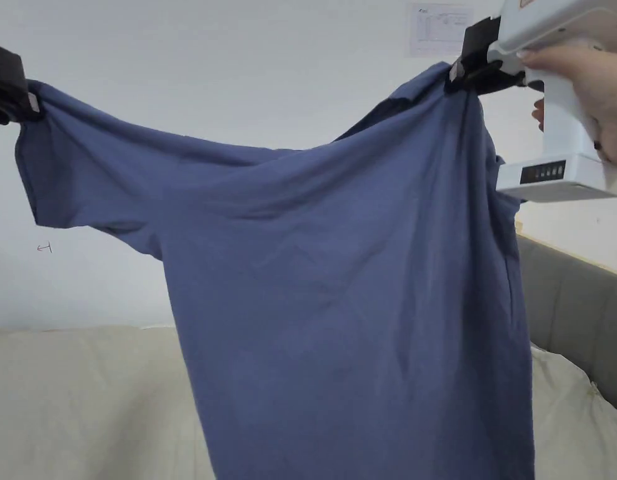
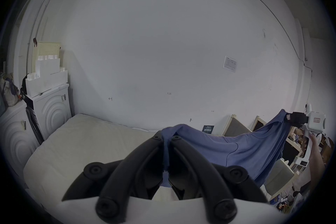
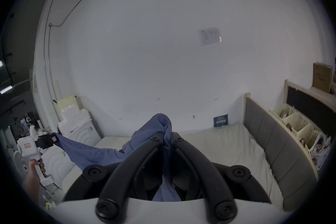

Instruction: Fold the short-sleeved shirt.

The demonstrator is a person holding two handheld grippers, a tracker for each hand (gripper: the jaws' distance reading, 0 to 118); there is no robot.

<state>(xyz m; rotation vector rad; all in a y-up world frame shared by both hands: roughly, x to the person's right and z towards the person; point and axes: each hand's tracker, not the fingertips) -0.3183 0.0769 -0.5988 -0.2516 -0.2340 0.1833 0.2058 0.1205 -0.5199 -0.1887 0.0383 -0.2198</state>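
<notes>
Above the bed (image 1: 82,400), my left gripper (image 1: 27,100) and right gripper (image 1: 458,72) each clench the blue shirt (image 1: 338,281); I should level both corners before lowering it flat.

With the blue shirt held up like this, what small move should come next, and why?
Probably lower both grippers together to lay the blue short-sleeved cotton shirt flat on the cream mattress. The left gripper and right gripper each pinch it, and it hangs spread in the air.
</notes>
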